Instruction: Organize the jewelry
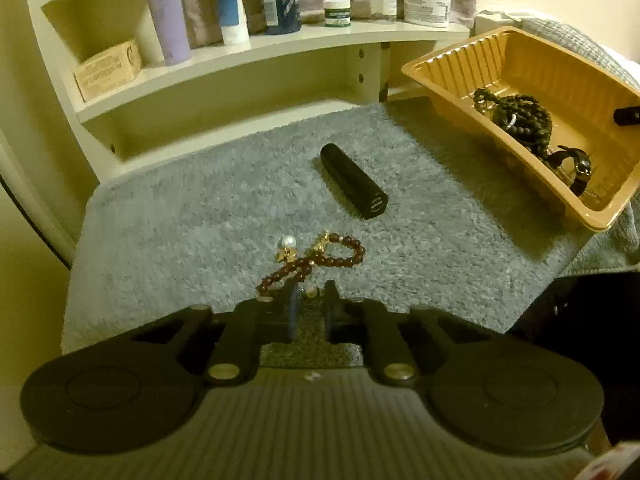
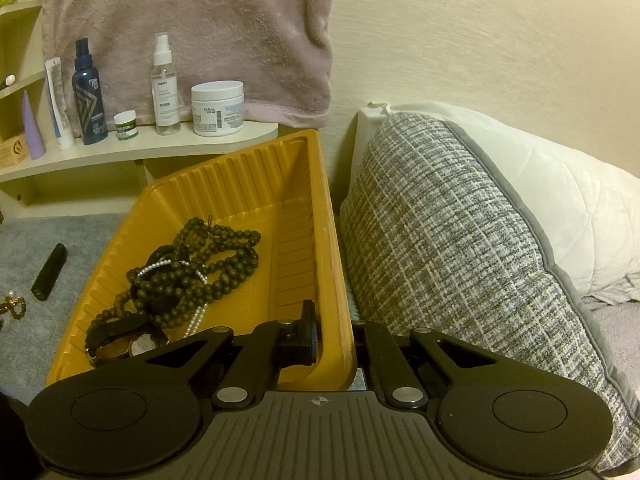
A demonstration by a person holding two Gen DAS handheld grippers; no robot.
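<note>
Jewelry lies in two places. On the grey towel [image 1: 224, 208] a reddish-brown bead bracelet [image 1: 320, 260] curls in a loop, touching a gold piece with a white pearl [image 1: 288, 246]. The left tongs [image 1: 310, 294] sit low over the near end of the bracelet, fingers a little apart with a bead strand between or just ahead of them; whether they touch it cannot be told. Beyond the bracelet a black cylinder [image 1: 354, 182] lies on the towel. To the right stands a yellow plastic tray [image 2: 304, 184] holding dark bead strands [image 2: 208, 264], a pearl string [image 2: 196, 318] and a wristwatch [image 2: 132, 344]. The right tongs [image 2: 334, 330] straddle the tray's right wall, one finger inside, one outside, clamped on it. A checked cushion [image 2: 448, 240] leans beside the tray, and bottles and jars line the shelf [image 2: 160, 148] behind.
</note>
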